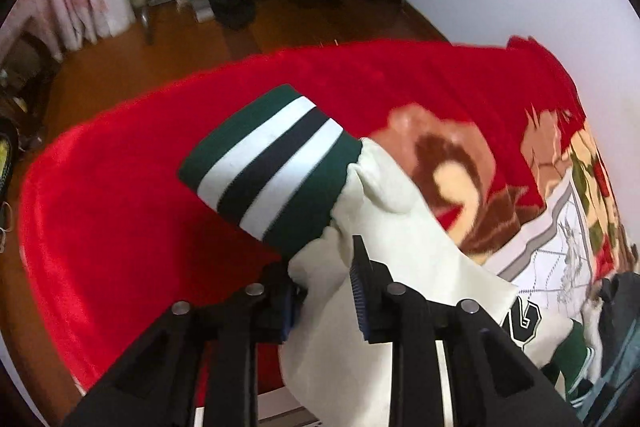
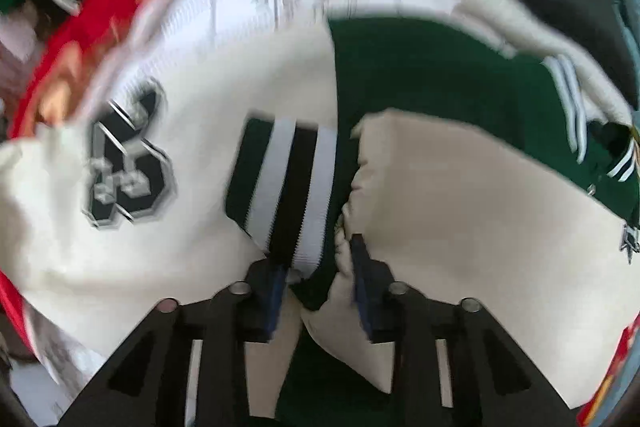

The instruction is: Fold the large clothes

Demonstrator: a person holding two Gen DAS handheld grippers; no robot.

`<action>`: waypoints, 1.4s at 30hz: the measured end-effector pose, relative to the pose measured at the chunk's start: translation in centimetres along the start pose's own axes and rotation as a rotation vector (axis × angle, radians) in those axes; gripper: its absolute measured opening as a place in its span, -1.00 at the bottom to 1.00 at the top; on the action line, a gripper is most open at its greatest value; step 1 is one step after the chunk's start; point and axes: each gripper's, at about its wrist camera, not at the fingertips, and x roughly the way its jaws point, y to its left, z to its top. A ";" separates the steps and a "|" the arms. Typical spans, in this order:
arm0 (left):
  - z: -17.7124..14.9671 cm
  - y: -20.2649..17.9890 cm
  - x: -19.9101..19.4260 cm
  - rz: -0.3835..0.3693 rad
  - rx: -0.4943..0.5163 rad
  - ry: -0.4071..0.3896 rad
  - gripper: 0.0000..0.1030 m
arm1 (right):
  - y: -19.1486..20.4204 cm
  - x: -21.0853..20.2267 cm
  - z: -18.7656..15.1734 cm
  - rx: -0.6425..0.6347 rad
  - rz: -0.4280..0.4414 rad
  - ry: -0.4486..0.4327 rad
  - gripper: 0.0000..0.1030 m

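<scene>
The cream-and-dark-green varsity jacket with ribbed striped cuffs (image 2: 460, 195) lies spread on a bed covered by a plush red blanket with a printed picture (image 1: 120, 211). The left hand-held gripper (image 1: 324, 291), tilted steeply down, is clenched on one soft cream sleeve (image 1: 384, 219); ahead of its fingers that sleeve's ribbed cuff (image 1: 276, 163) lies on the blanket, with green, white and black bands. The right hand-held gripper (image 2: 320, 291) points straight down over the jacket's body, its two blue pads pinching the other striped cuff (image 2: 288, 187) and bunched cream cloth. Left of it, a grey-edged black number patch (image 2: 128, 163) is blurred.
</scene>
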 end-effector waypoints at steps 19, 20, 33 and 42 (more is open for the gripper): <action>-4.7 -18.6 -17.0 0.000 0.459 -0.396 -0.83 | -12.2 -7.6 -4.2 0.215 -0.271 -0.017 0.67; -6.0 -20.6 -18.3 -0.020 0.512 -0.409 -0.82 | -12.9 -7.7 -4.3 0.226 -0.262 -0.015 0.77; -27.5 -39.0 -24.2 -0.333 0.907 -0.239 -0.83 | -30.1 -12.9 -14.6 0.626 -0.075 -0.069 0.77; -46.9 -48.4 -19.0 -0.377 1.256 -0.025 -0.79 | -43.4 -13.8 -26.1 0.843 -0.139 -0.016 0.78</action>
